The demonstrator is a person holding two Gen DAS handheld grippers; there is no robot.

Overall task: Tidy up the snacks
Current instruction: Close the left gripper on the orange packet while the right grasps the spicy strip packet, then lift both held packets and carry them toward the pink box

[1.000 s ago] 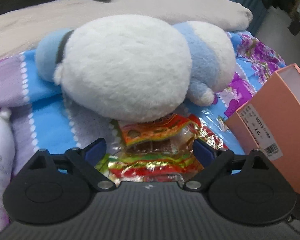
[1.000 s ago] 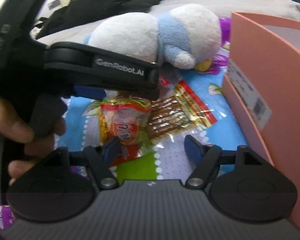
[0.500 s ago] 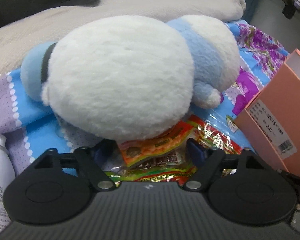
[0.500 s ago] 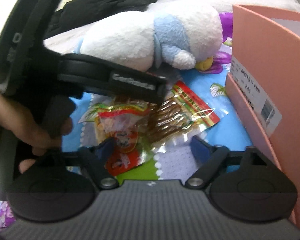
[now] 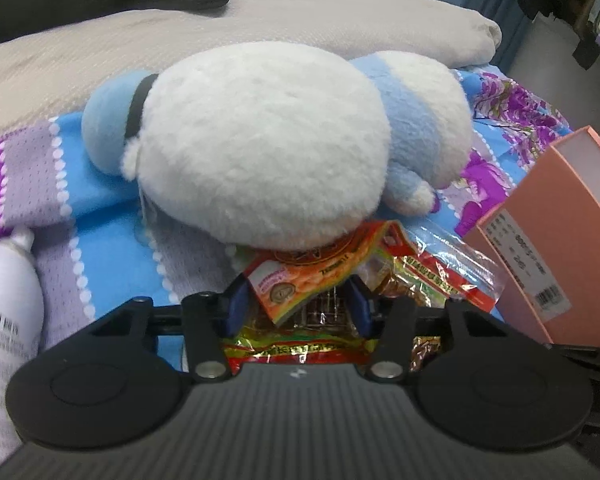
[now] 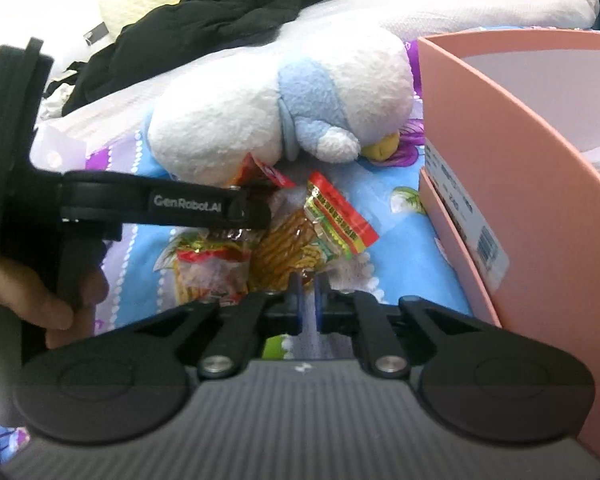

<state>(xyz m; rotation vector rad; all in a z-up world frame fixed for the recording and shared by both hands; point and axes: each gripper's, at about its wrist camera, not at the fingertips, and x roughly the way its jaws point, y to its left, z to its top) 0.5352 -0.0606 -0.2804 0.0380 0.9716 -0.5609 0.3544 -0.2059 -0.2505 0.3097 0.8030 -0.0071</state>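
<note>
Several foil snack packets lie on the blue patterned blanket in front of a plush toy. My left gripper (image 5: 298, 306) is shut on an orange snack packet (image 5: 312, 272), bent up between its blue pads; it also shows in the right wrist view (image 6: 260, 170) at the left gripper's tip. My right gripper (image 6: 308, 300) is nearly shut on the edge of a red-green packet of brown sticks (image 6: 312, 232). A third packet (image 6: 210, 268) lies to its left. The pink box (image 6: 512, 184) stands to the right, open on top.
A white and blue plush toy (image 5: 268, 148) lies right behind the packets. A white bottle (image 5: 4, 312) lies at the left. A grey duvet (image 5: 300, 20) and black clothing (image 6: 228, 12) are at the back. A hand (image 6: 40, 300) holds the left gripper.
My left gripper has closed on the orange packet and lifted its end. My right gripper has closed from wide open onto the edge of the stick packet.
</note>
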